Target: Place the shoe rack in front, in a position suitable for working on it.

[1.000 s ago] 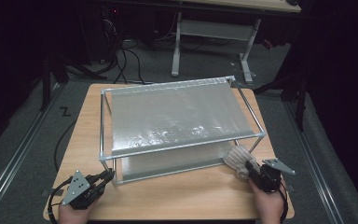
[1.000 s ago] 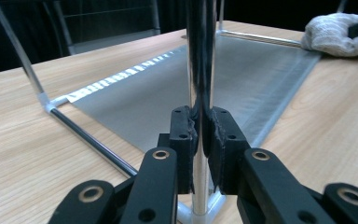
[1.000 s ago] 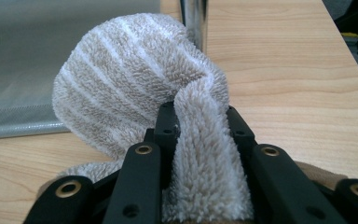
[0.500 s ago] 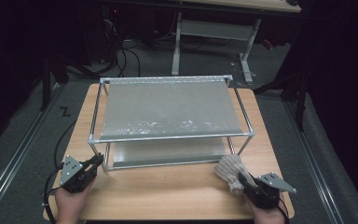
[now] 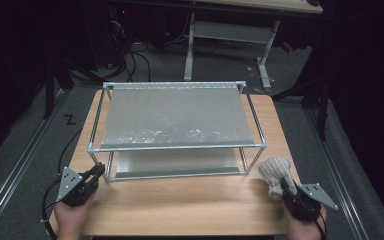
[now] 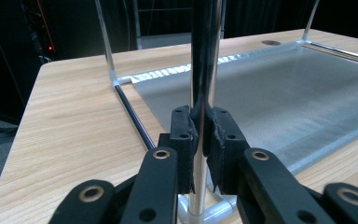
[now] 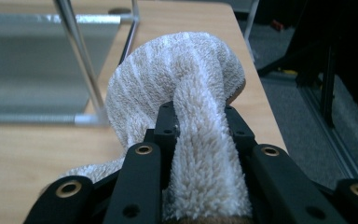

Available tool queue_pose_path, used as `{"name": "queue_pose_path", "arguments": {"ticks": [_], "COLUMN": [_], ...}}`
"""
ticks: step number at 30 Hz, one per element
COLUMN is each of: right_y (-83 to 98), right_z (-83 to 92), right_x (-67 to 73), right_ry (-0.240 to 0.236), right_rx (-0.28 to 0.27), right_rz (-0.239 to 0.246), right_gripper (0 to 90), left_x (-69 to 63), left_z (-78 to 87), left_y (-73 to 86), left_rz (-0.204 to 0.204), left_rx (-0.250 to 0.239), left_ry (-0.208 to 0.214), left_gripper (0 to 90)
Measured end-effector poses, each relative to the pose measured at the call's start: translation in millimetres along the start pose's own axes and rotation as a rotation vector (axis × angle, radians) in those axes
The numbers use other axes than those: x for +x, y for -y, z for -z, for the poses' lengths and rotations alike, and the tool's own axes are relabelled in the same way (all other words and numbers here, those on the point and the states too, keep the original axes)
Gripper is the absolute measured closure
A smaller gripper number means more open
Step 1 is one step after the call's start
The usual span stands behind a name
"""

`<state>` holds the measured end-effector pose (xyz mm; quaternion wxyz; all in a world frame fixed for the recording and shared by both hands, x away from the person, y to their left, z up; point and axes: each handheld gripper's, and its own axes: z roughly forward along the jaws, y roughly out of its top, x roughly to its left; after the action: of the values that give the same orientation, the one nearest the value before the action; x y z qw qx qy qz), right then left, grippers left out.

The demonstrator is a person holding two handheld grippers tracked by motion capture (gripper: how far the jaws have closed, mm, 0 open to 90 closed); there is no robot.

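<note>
we have the left gripper (image 6: 199, 140) clamped on the rack's front-left post (image 6: 204, 60), near the table's (image 5: 180, 210) front-left corner. the right gripper (image 7: 200, 135) pinches a striped towel (image 7: 186, 84) by the front-right corner.

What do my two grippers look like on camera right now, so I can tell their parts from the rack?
Both grippers, the left gripper and the right gripper, are black, each topped by a grey three-cornered plate. A black cable trails from the left one. Up close, the jaws are flat black linkage bars with brass-ringed pivot holes, ending in blocky black pads fixed by small screws.
</note>
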<state>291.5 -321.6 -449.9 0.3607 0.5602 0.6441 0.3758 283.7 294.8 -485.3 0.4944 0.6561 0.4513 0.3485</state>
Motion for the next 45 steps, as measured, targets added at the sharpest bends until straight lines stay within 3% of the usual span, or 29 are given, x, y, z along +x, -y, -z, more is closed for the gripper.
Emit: {"name": "queue_pose_path", "arguments": {"ticks": [3, 9, 16, 21, 30, 37, 45], "right_y": [-12.6, -40.6, -69.9, -74.9, -54.6, -21.6, -1.0], "right_z": [-7.9, -14.3, 3.6, 14.0, -3.0, -27.2, -50.9], "right_x": [2.8, 10.3, 29.3, 41.4, 49.5, 54.7, 54.8], "right_ry": [0.004, -0.008, -0.047, -0.092, -0.141, -0.155, -0.178], "right_rx": [-0.025, -0.086, -0.179, -0.206, -0.122, 0.009, 0.141], "right_rz": [0.025, 0.013, 0.033, 0.059, 0.078, 0.091, 0.118], "right_gripper": [72.6, 72.6, 72.5, 72.6, 72.7, 72.7, 72.7], "left_x": [1.8, 5.5, 5.8, 6.0, 6.5, 6.8, 6.8], "left_z": [1.6, 3.2, 3.5, 4.3, 3.8, 3.9, 3.8], "left_y": [0.4, 1.2, 2.0, 2.5, 3.5, 3.6, 3.7], "left_rz": [0.003, 0.003, 0.0, -0.001, 0.003, 0.0, -0.009], "left_rx": [0.0, -0.001, -0.006, -0.008, -0.016, -0.016, -0.018], "left_ry": [0.0, -0.007, -0.008, -0.003, 0.0, 0.003, 0.002], "left_gripper": [81.0, 81.0, 80.9, 80.9, 80.9, 81.0, 80.9]}}
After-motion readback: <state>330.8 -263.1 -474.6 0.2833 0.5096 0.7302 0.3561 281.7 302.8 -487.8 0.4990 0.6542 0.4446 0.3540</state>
